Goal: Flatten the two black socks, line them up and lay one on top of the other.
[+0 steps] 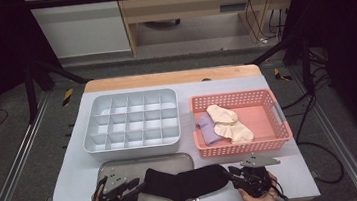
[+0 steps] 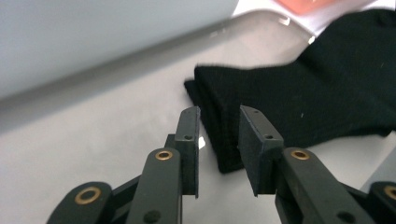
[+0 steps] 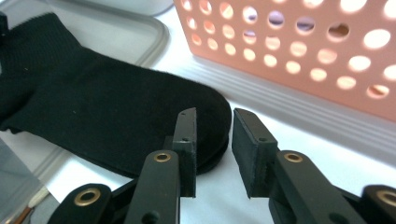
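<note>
At the near edge of the tabletop (image 1: 75,191), the left gripper (image 1: 121,193) sits at the cuff end of the black sock (image 1: 182,183), which lies with its long axis running left to right, half on the shallow metal tray (image 1: 123,167) and half on the white surface. In the left gripper view the jaws stand a narrow way apart, straddling the folded cuff edge of the sock (image 2: 289,98); the cloth sits between the pads (image 2: 189,140), though whether they already press it is hard to tell from this angle. Each gripper is about equally near its own end, so the sock is flanked on both sides.

Farther right, the right gripper (image 1: 242,178) meets the toe end. In the right gripper view its jaws are likewise narrowly parted, the rounded toe of the sock (image 3: 102,121) lying just at and partly under the left pad (image 3: 187,144), with bare tabletop between the jaws. The pink basket (image 3: 299,56) rises just beyond.
</note>
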The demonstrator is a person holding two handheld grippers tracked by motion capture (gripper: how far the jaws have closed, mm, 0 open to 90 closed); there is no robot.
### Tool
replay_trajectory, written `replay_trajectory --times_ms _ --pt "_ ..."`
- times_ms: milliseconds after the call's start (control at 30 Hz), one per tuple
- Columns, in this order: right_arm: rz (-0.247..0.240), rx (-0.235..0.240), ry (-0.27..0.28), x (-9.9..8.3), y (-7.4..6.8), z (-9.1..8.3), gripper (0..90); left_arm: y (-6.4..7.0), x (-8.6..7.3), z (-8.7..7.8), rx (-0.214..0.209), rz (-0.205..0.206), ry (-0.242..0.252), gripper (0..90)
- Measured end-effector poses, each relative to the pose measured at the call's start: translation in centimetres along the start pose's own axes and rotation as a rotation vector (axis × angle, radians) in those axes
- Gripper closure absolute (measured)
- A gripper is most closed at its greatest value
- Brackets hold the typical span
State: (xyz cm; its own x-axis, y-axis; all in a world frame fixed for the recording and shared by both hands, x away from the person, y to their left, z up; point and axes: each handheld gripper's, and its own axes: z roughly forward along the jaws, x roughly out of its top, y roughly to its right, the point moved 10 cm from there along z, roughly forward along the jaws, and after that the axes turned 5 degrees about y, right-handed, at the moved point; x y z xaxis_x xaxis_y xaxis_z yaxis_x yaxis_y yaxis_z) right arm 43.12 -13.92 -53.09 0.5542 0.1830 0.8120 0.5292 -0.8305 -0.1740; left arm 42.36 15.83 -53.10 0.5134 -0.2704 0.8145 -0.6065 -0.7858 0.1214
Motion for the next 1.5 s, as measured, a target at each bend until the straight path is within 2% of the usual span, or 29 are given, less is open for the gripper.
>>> replay_trajectory --times_ms 267,467,567,667,733,800,933,1067,1167,1300,1500 --pt "0.025 -0.007 -0.053 -1.3 0.2 0.9 71.8 0.6 -0.6 0.5 -0.023 -0.003 -0.023 75.1" --pt "0.051 0.016 -0.066 -1.5 0.0 1.2 83.0 0.6 -0.6 0.7 -0.015 -0.018 -0.031 79.4" --pt "0.065 0.015 -0.073 -1.4 0.1 1.1 85.3 0.5 -0.4 0.7 -0.004 -0.013 -0.021 79.6" --pt "0.051 0.003 -0.063 -1.2 0.2 1.1 85.2 0.6 0.0 0.4 0.014 0.0 -0.001 79.8" --pt "0.047 0.006 -0.053 -0.9 0.2 1.1 81.1 0.7 0.7 0.0 0.013 0.002 0.034 76.8" --pt "0.047 -0.001 -0.02 -0.3 0.3 0.8 75.3 0.9 1.5 -0.4 0.009 -0.003 0.073 74.5" --pt "0.037 -0.007 0.057 1.1 0.3 0.0 69.3 1.9 3.2 -0.7 -0.026 0.014 0.127 73.6" --pt "0.029 -0.009 0.1 2.1 0.3 -0.8 65.9 3.2 4.1 -0.2 -0.041 0.04 0.13 75.6" --pt "0.014 -0.015 0.111 2.3 0.4 -1.2 64.7 4.7 4.7 0.7 -0.058 0.053 0.117 78.7" --pt "0.02 -0.015 0.105 2.2 0.6 -1.3 63.3 6.1 4.9 2.0 -0.07 0.079 0.086 84.3" --pt "0.026 -0.013 0.082 1.7 0.6 -0.9 61.8 7.7 4.5 3.9 -0.1 0.073 0.051 88.9"
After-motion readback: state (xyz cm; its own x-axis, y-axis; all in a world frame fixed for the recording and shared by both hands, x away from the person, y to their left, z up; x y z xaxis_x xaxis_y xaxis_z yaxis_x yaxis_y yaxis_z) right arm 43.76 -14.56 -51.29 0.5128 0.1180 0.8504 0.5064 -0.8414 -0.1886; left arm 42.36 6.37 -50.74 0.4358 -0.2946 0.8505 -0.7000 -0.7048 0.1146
